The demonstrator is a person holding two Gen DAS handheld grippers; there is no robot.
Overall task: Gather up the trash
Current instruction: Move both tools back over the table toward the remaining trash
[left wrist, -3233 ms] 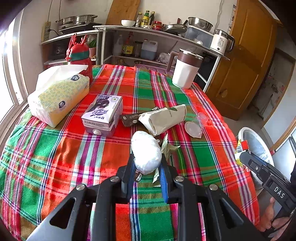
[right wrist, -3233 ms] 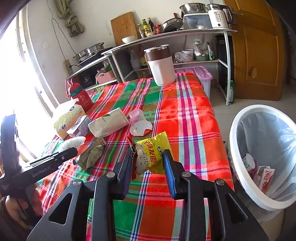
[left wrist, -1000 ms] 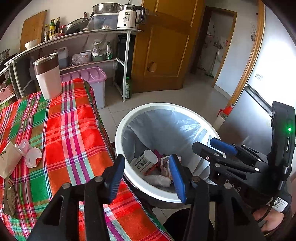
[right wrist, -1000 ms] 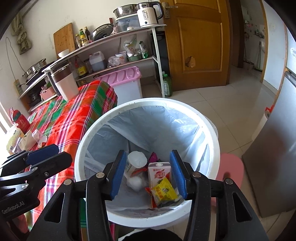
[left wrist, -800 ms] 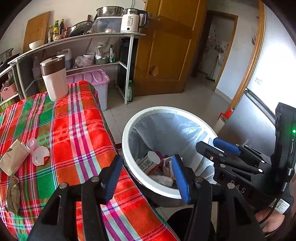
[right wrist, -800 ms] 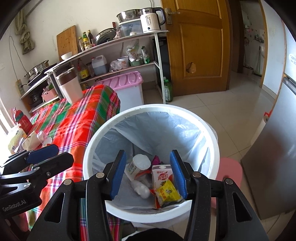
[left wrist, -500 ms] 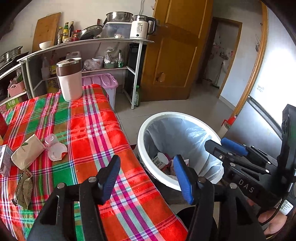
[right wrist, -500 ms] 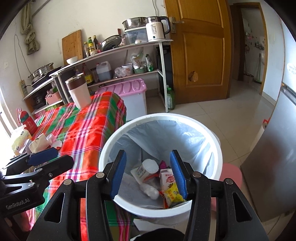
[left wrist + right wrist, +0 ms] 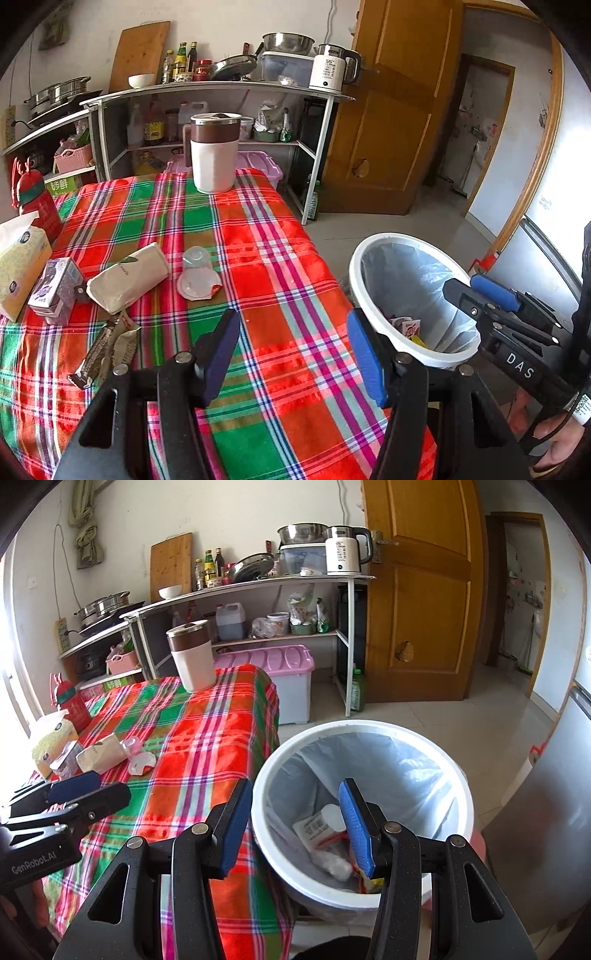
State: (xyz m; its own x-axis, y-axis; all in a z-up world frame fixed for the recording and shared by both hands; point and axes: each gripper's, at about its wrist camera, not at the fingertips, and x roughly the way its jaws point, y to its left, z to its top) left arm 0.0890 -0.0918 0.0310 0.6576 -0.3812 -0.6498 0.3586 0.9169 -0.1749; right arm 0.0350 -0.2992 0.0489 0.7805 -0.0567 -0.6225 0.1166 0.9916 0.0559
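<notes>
My left gripper point(image 9: 293, 349) is open and empty above the right part of the plaid table point(image 9: 280, 258). My right gripper point(image 9: 295, 825) is open and empty over the near rim of the white trash bin point(image 9: 369, 727), which holds a bottle, a carton and wrappers. The bin also shows in the left wrist view point(image 9: 354, 266). On the table lie a beige paper bag point(image 9: 127, 277), a clear plastic cup with its lid point(image 9: 197, 275), a crumpled wrapper point(image 9: 107, 343) and a small milk carton point(image 9: 55, 288).
A tissue pack point(image 9: 20, 262) and a red bottle point(image 9: 35, 199) stand at the table's left. A white and brown jug point(image 9: 214, 151) stands at its far end. Shelves with kitchenware point(image 9: 221, 88), a pink storage box point(image 9: 273, 681) and a wooden door point(image 9: 421, 590) lie behind.
Both grippers have let go of their trash into the bin and pulled back from it. The left one has swung left, back over the table.
</notes>
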